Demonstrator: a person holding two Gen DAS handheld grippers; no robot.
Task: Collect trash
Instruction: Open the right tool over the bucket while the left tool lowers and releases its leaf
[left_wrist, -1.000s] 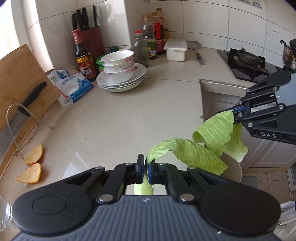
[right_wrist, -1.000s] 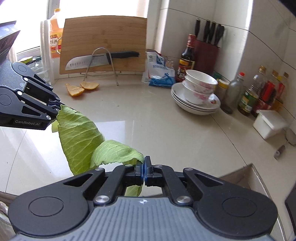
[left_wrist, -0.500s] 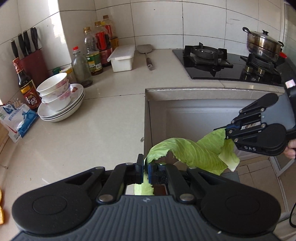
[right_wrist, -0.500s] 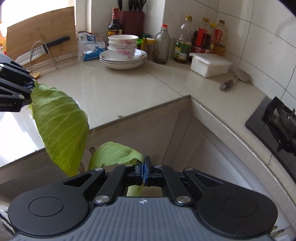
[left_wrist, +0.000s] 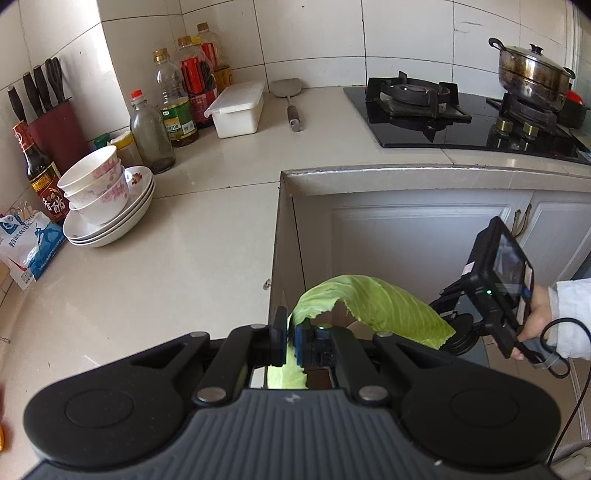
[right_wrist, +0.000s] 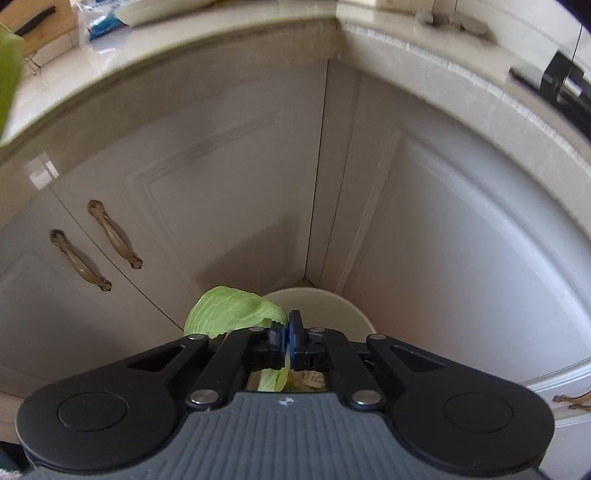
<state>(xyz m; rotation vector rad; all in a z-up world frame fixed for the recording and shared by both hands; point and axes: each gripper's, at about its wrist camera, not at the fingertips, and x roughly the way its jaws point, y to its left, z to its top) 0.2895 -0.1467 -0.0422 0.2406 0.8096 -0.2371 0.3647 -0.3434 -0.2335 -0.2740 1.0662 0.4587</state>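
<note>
While clamped, two cabbage leaves (left_wrist: 373, 306) (right_wrist: 236, 310).

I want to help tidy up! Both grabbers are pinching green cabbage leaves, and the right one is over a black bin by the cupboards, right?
Nearly. The bin is cream, not black, as the right wrist view shows. The right gripper does pinch a cabbage leaf over it, and the left gripper pinches another leaf.

White glossy tiles (left_wrist: 314, 40) cover the walls behind an L-shaped pale worktop (left_wrist: 177, 266), lit by soft daylight. At the worktop's far right end a black gas hob (left_wrist: 461, 114) is set in. Below the worktop's inner corner run white panelled cabinet doors (right_wrist: 461, 236), two with ornate brass handles (right_wrist: 114, 240) side by side.
</note>
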